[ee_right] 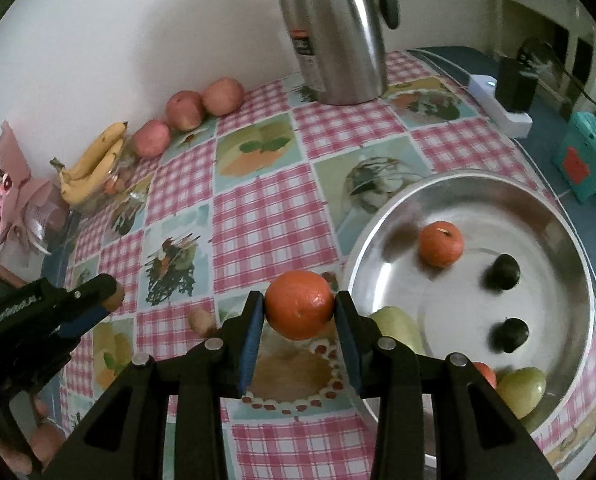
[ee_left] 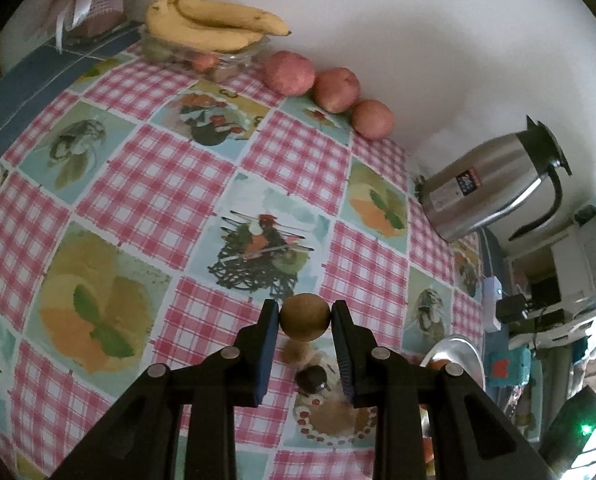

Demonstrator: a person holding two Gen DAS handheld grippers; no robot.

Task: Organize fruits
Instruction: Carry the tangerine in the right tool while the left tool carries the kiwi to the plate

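- Left wrist view: black fingers with blue pads belong to the left gripper [ee_left: 305, 314], which is clamped on a small round brown fruit [ee_left: 305, 316], both pads pressing its sides; the fruit hangs above the table [ee_left: 145, 152].
- Below the held fruit, between the fingers, a second brown fruit [ee_left: 293, 353] and a dark plum [ee_left: 310, 378] lie on the checked pink tablecloth.
- Along the far wall sit three red apples [ee_left: 332, 89] in a row, touching or nearly so, and beside them a glass bowl [ee_left: 233, 58] bearing a bunch of bananas [ee_left: 213, 26].
- To the right a steel kettle [ee_left: 486, 188] stands on the table, and the rim of a metal basin [ee_left: 454, 350] shows just right of the fingers.
- Right wrist view: right gripper [ee_right: 300, 306] fingers are closed on an orange [ee_right: 300, 305], held off the table just left of the metal basin [ee_right: 474, 196].
- Inside the basin lie another orange [ee_right: 440, 243], two dark plums [ee_right: 502, 272], and green fruits [ee_right: 522, 390] near the rim closest to the camera.
- At the left edge the left gripper [ee_right: 111, 298] shows, its brown fruit only partly seen; a loose brown fruit [ee_right: 202, 321] lies on the table near it.
- Apples [ee_right: 185, 110], bananas [ee_right: 93, 164] and kettle [ee_right: 334, 28] stand along the wall.
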